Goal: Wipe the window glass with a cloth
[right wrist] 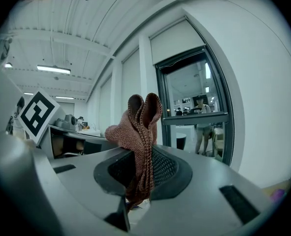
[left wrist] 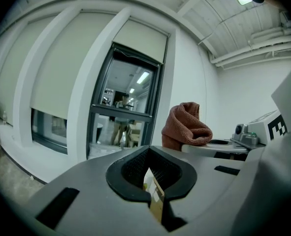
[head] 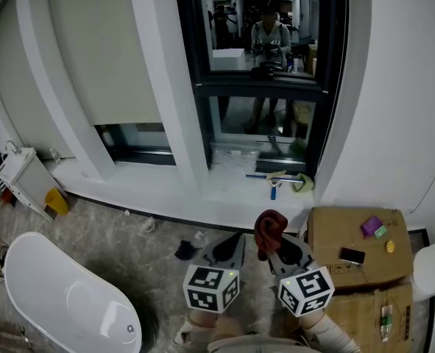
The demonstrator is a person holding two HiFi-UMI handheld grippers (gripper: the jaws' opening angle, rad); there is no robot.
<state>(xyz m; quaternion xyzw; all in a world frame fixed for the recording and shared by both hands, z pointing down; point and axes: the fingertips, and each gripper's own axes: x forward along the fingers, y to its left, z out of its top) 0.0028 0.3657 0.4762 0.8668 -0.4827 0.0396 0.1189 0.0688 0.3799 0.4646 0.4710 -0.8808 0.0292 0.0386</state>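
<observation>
The window glass [head: 235, 20] sits in a dark frame straight ahead, above a white sill [head: 232, 193]; it also shows in the left gripper view [left wrist: 128, 90] and the right gripper view [right wrist: 189, 90]. A rust-brown cloth [head: 271, 226] stands bunched upright, with my right gripper [head: 271, 253] shut on it. The cloth [right wrist: 141, 127] fills the jaws in the right gripper view. Just to the left, my left gripper [head: 237, 236] is shut and holds nothing; its own view has the cloth [left wrist: 187, 127] at its right. Both grippers hang low, well short of the glass.
A blue-handled squeegee [head: 274, 183] and a green rag [head: 302, 183] lie on the sill. Cardboard boxes [head: 335, 234] with a phone [head: 351, 255] and small items stand at the right. A white bathtub [head: 62, 300] is at lower left, a white rack [head: 22, 175] at far left.
</observation>
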